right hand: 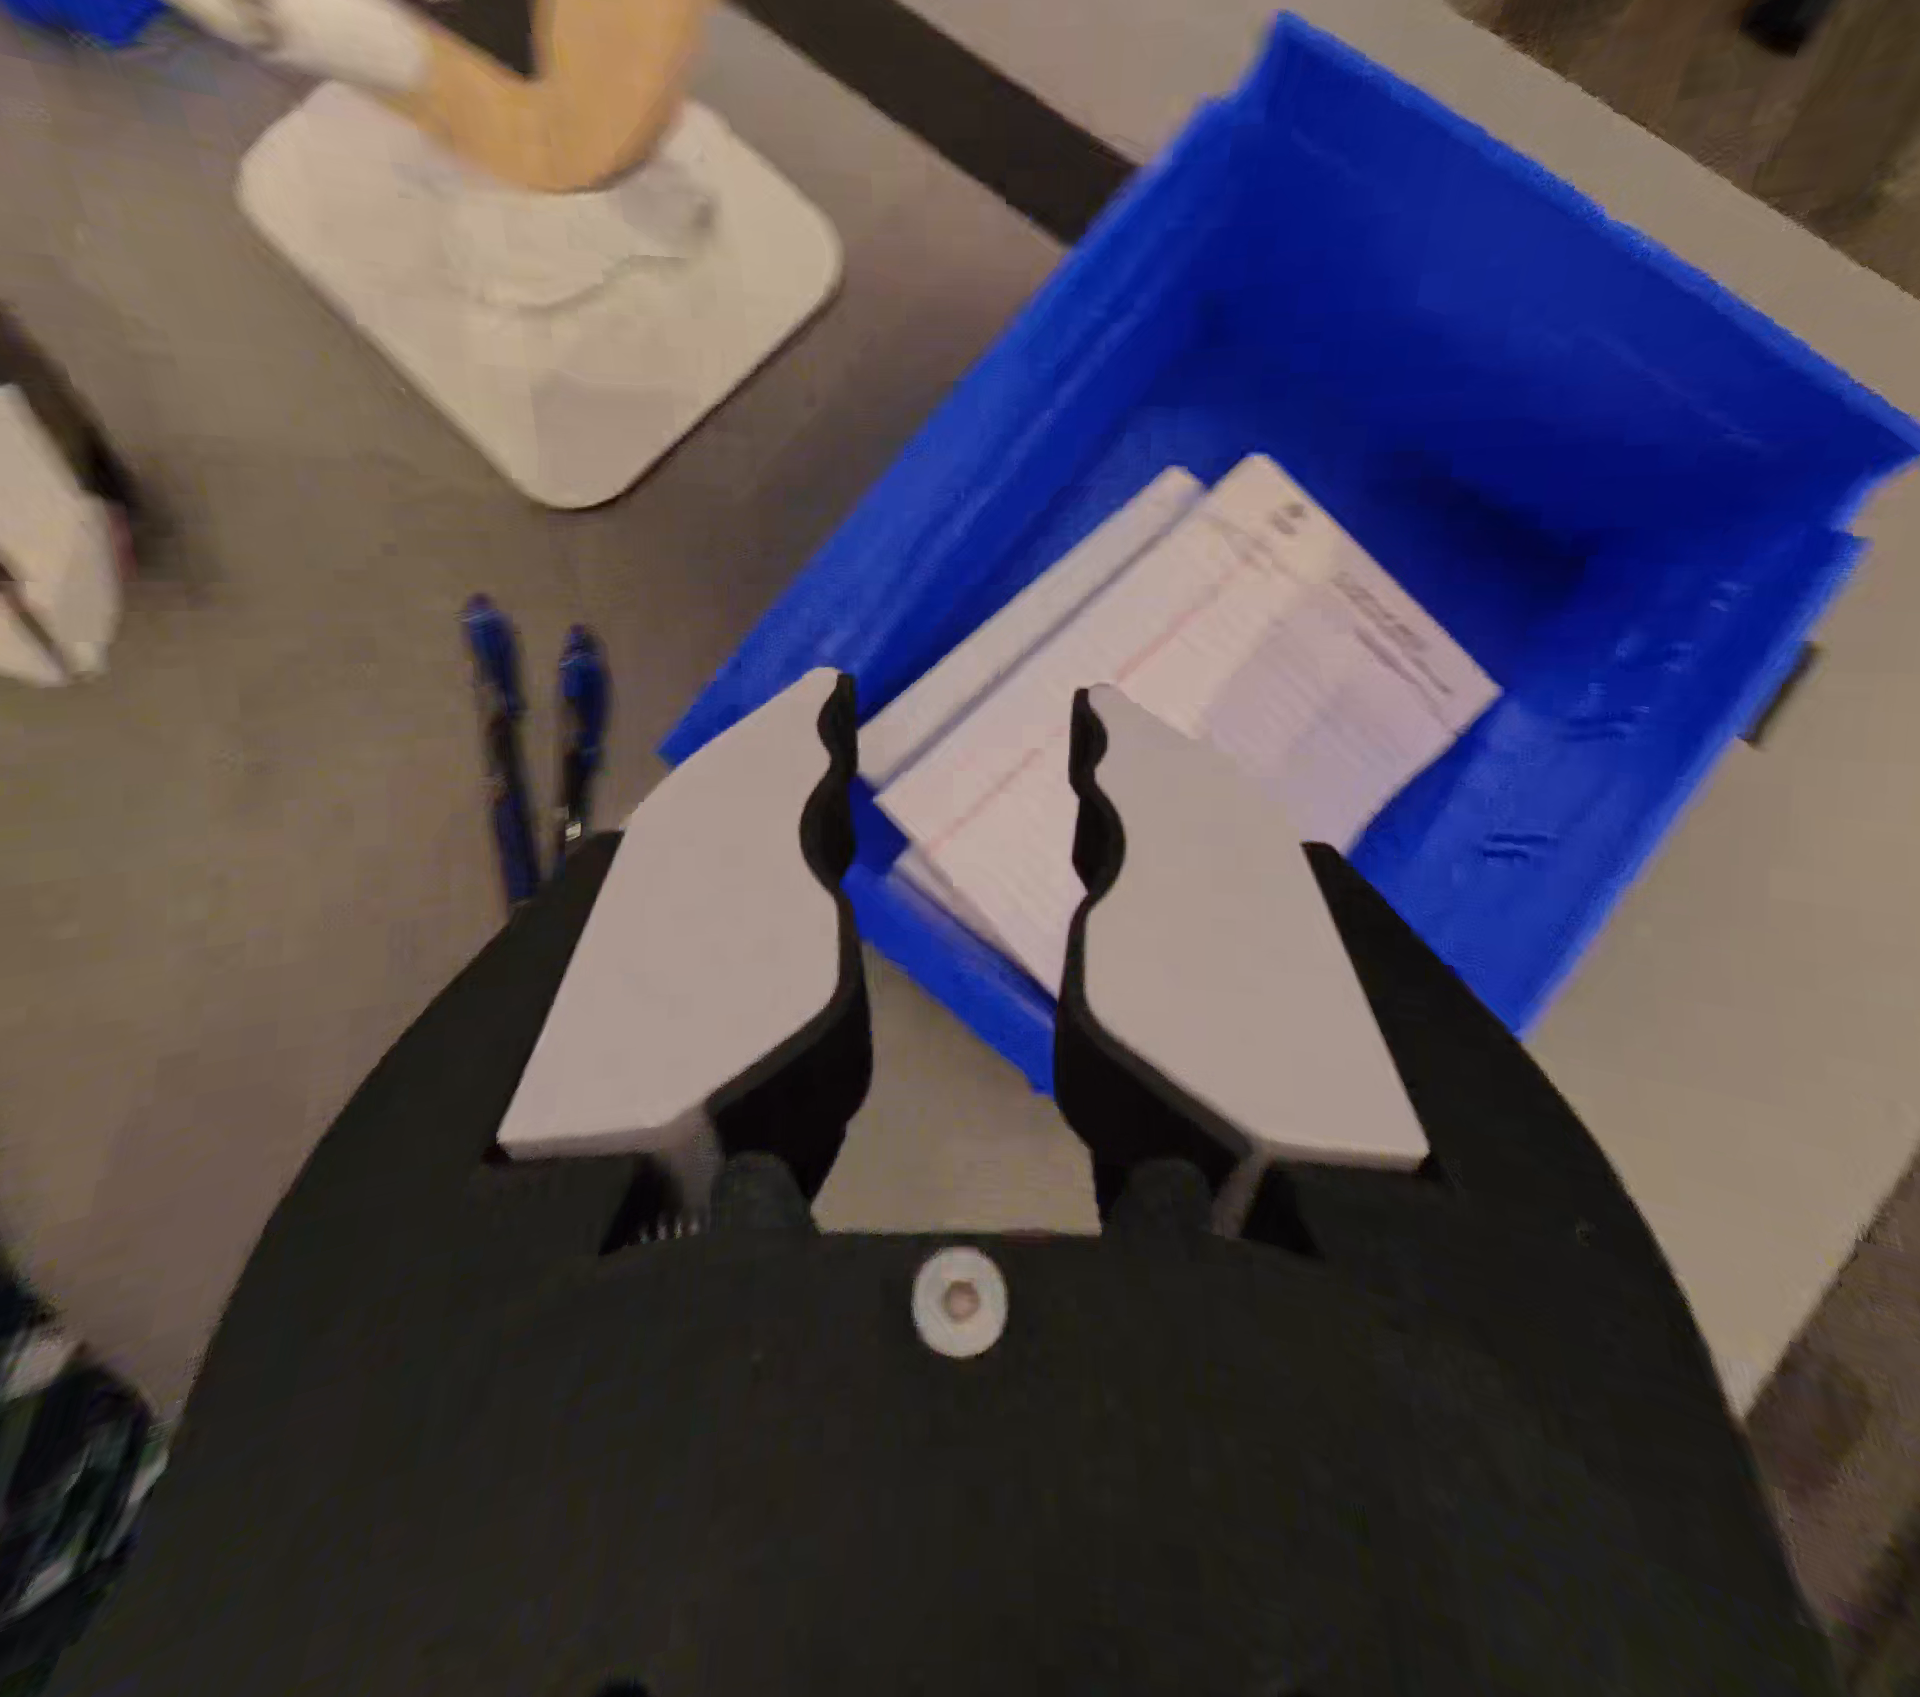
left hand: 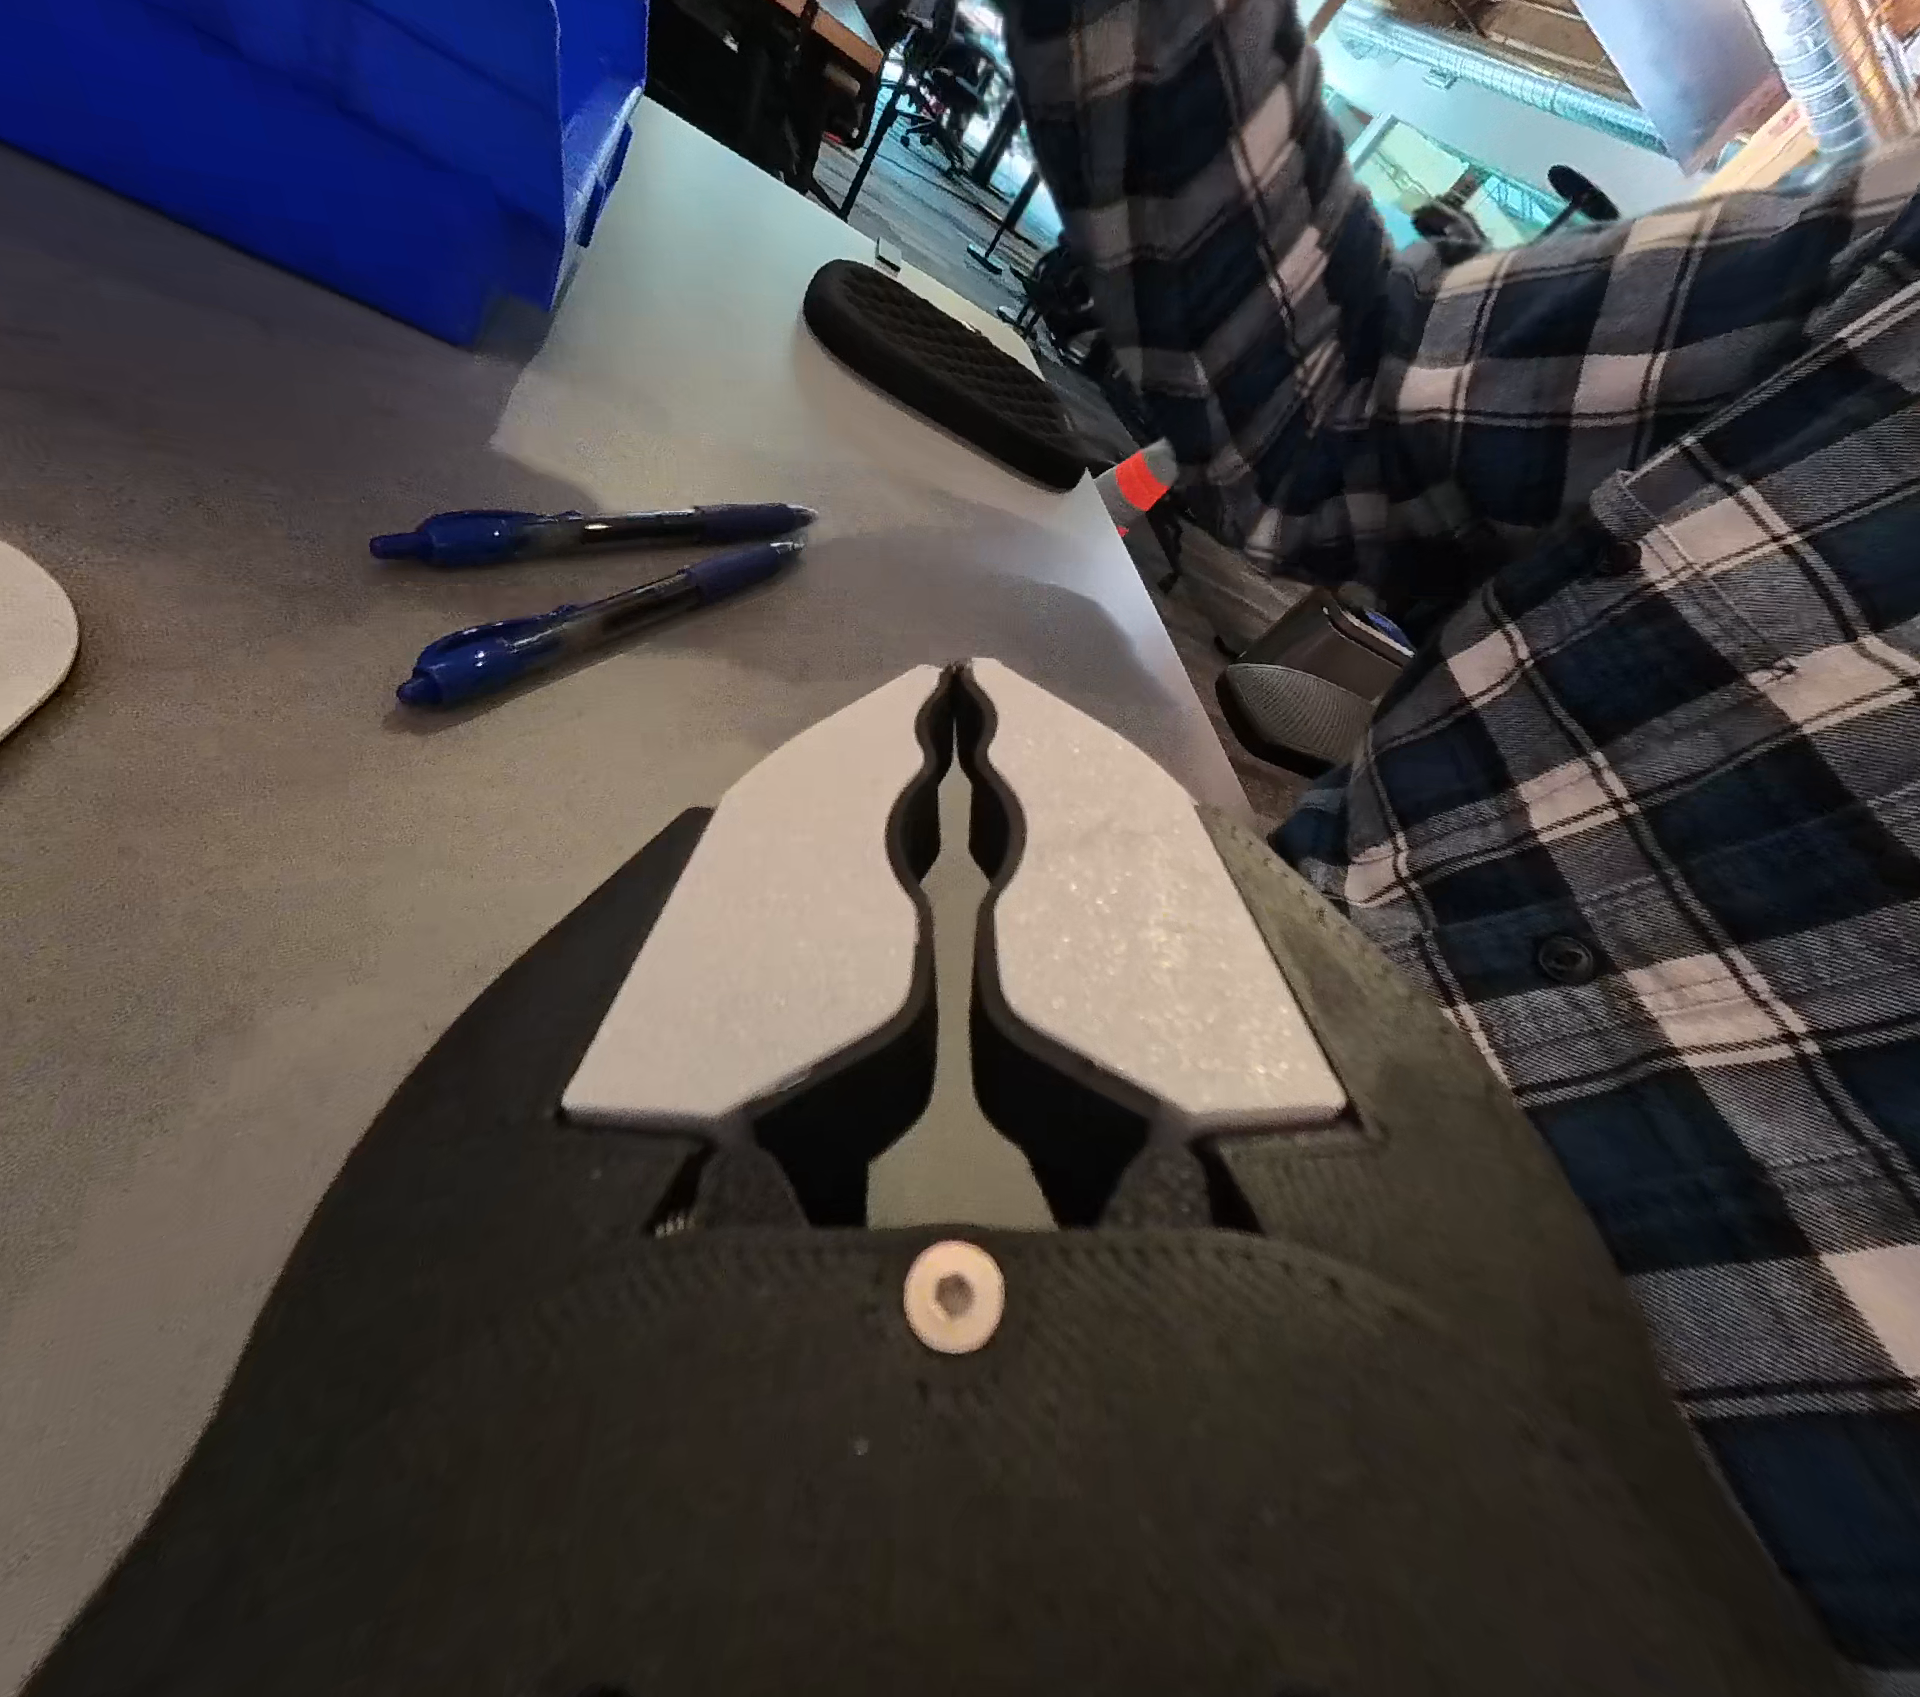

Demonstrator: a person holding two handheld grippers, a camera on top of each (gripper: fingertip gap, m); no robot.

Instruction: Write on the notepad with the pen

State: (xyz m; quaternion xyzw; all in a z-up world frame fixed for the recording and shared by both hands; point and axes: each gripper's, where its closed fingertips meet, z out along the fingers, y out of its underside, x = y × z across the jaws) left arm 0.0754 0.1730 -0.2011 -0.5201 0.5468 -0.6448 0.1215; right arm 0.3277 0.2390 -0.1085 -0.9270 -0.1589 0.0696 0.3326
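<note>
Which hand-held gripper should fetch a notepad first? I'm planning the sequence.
Right, probably: the right hand-held gripper is open above the white lined notepads in the blue plastic bin; the left hand-held gripper is shut, low over the table.

Left view low along table [left hand: 260, 868]; right steeply downward; pens [left hand: 592, 530] shared.

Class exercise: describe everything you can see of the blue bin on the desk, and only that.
The blue bin looks like moulded plastic, open-topped, with ridged walls. It stands upright on the grey desk. Lined white notepads lie stacked flat inside. The right tongs hover open above its near corner, touching nothing. Two blue pens lie on the desk beside it.
</note>
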